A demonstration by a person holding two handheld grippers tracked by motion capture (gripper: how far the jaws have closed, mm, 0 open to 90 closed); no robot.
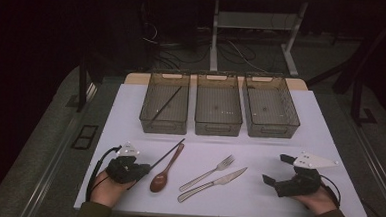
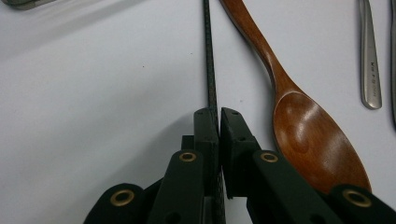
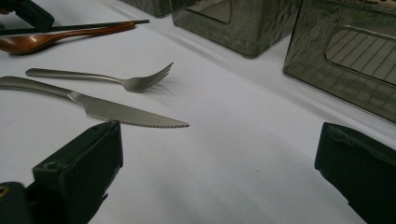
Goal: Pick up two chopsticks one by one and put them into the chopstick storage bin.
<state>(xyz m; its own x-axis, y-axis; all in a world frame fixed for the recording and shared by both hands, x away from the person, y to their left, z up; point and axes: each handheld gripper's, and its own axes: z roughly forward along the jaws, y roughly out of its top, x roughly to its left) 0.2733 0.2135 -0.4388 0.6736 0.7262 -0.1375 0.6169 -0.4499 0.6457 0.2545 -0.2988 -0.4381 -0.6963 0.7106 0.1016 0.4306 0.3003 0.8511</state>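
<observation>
Your left gripper (image 2: 218,116) is clenched on the thin black chopstick (image 2: 209,56) lying on the counter (image 1: 278,158) just left of the wooden spoon (image 2: 308,135), your right gripper (image 3: 219,154) released; lift unevenly and the chopstick may pivot and slip out.

We see a dim room around a brighter white surface (image 1: 279,143). Close up, glare streaks the wooden spoon (image 2: 308,140), and soft shadows fall beneath blurred tongs.

A small stamped mark sits on the fork handle (image 2: 371,70), too tiny to read; no other lettering shows anywhere.
</observation>
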